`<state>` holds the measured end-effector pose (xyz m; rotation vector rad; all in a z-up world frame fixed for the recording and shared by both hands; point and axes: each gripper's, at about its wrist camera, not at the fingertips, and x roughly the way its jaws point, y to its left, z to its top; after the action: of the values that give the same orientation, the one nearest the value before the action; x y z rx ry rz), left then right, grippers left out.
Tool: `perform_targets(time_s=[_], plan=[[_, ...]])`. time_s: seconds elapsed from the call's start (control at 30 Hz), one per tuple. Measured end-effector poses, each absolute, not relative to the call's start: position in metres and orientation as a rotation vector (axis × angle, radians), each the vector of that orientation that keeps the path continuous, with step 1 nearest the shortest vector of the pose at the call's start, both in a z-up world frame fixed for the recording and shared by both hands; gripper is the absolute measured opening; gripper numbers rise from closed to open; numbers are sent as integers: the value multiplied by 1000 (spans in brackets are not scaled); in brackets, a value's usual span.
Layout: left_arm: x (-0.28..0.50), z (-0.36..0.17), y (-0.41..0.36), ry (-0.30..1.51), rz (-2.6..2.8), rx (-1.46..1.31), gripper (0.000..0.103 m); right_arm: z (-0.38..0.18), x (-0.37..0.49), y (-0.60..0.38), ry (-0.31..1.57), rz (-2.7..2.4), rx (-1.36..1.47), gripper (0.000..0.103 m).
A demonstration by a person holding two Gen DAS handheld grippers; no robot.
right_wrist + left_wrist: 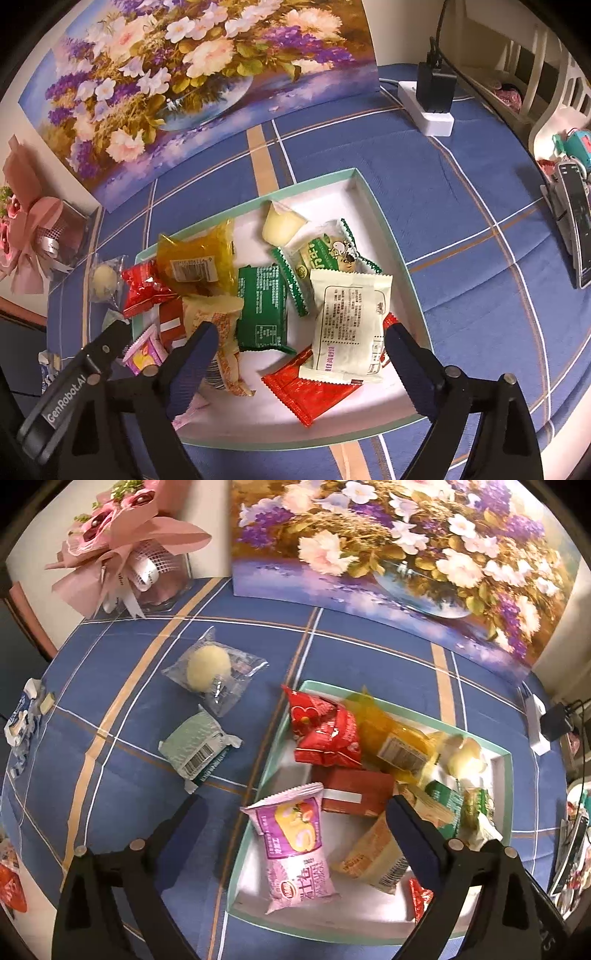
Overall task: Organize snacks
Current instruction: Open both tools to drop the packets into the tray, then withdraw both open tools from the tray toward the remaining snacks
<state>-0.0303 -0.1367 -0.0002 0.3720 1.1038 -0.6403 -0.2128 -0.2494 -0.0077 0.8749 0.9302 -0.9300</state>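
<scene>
A shallow teal-rimmed box [506,771] [373,199] on the blue checked cloth holds several snack packets. My left gripper [295,808] is open above the box's left edge, with a pink cake packet [295,849] lying just below its fingers in the box. A clear packet with a pale round cake [212,668] and a light green packet [195,749] lie on the cloth left of the box. My right gripper [299,339] is open over the box, above a cream packet [349,325], a dark green packet [260,306] and a red packet [314,393]. Neither gripper holds anything.
A flower painting [406,554] [177,81] leans at the back of the table. A pink bouquet [122,542] stands back left. A white power strip with a black charger [432,103] sits back right. A phone on a stand [576,221] is at the right edge. A crumpled blue-white wrapper [22,723] lies far left.
</scene>
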Motion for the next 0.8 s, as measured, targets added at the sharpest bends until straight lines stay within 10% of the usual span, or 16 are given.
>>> perform_targets(time_s=[0.8], plan=[[-26,-1,-126,1123,-634,346,99,-14,-217,-250,974,-961,871,103]])
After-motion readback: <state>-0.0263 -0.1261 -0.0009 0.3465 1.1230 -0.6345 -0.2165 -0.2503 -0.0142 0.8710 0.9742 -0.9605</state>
